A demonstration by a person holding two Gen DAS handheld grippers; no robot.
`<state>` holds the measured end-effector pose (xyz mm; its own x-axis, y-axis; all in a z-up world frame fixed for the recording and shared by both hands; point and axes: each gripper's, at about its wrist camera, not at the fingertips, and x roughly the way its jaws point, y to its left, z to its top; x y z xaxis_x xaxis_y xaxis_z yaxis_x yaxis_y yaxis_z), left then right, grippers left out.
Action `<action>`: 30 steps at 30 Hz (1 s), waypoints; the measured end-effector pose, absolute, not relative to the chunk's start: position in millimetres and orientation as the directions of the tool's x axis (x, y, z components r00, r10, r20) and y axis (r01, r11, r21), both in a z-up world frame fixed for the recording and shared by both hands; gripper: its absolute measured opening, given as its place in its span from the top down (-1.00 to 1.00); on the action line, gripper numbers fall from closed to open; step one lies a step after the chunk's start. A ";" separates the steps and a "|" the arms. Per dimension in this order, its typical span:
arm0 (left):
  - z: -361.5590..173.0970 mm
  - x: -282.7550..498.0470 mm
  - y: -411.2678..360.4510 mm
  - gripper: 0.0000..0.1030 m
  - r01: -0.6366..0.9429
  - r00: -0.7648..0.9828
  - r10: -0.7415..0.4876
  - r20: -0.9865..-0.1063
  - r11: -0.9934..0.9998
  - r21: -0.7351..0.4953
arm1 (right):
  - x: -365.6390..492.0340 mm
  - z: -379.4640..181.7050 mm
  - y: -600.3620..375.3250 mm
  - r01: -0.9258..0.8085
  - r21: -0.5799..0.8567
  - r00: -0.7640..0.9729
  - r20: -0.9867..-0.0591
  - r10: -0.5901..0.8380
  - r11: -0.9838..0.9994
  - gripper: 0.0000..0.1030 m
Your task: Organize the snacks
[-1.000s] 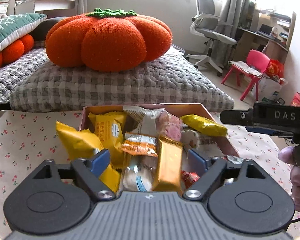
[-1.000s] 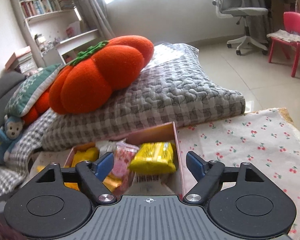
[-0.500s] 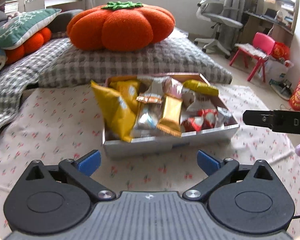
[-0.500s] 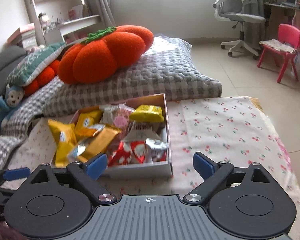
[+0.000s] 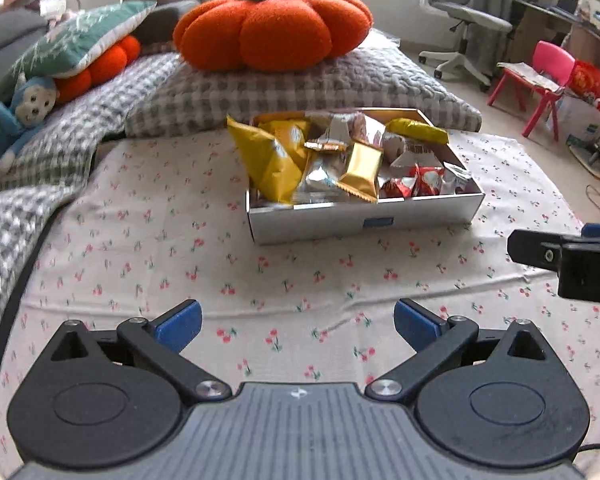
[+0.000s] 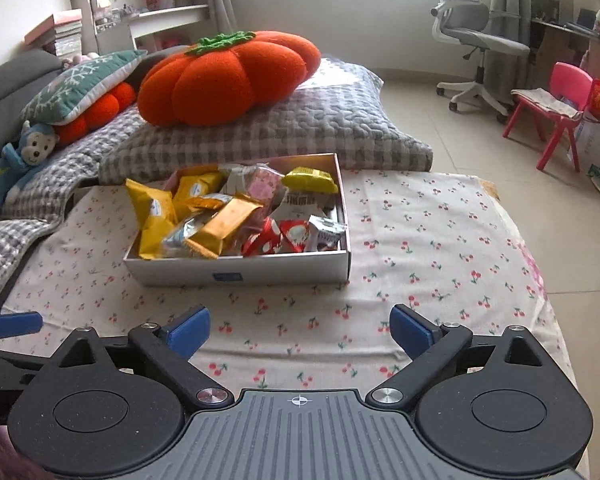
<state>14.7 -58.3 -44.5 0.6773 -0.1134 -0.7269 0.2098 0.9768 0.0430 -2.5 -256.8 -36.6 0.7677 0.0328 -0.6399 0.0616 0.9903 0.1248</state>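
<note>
A shallow white box (image 5: 364, 220) full of wrapped snacks stands on a cherry-print cloth (image 5: 180, 248); it also shows in the right wrist view (image 6: 240, 272). Inside are yellow bags (image 5: 270, 160), a gold bar (image 5: 362, 170) and red-and-white packets (image 5: 416, 182). My left gripper (image 5: 298, 322) is open and empty, well back from the box's near wall. My right gripper (image 6: 300, 326) is open and empty, also short of the box. The right gripper's finger shows at the right edge of the left wrist view (image 5: 540, 252).
A grey checked cushion (image 5: 300, 88) with an orange pumpkin pillow (image 5: 272, 28) lies right behind the box. A blue monkey toy (image 5: 16, 120) sits at the far left. The cloth's right edge (image 6: 540, 280) drops to a tiled floor with a pink chair (image 6: 560, 108).
Both grippers have pulled back from over the box toward me. The box and snacks now sit well ahead of the fingers. Both stayed open and empty.
</note>
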 end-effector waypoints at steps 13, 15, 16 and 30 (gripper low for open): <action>-46.3 2.5 -60.4 -0.99 0.155 0.663 -0.063 -0.746 0.986 0.054 | -16.9 -48.6 -246.5 0.048 0.091 0.731 -0.682 0.027 0.995 -0.93; -45.2 1.7 -60.1 -0.99 0.149 0.669 -0.057 -0.741 0.987 0.059 | -16.8 -49.2 -244.6 0.038 0.086 0.727 -0.686 0.032 0.996 -0.93; -45.0 1.5 -60.0 -0.99 0.145 0.672 -0.052 -0.739 0.987 0.063 | -16.8 -49.1 -243.9 0.034 0.086 0.726 -0.687 0.034 0.996 -0.93; -46.1 3.3 -58.6 -0.99 0.116 0.664 -0.034 -0.747 0.991 0.058 | -14.4 -50.7 -238.2 0.029 0.069 0.727 -0.687 0.026 0.997 -0.93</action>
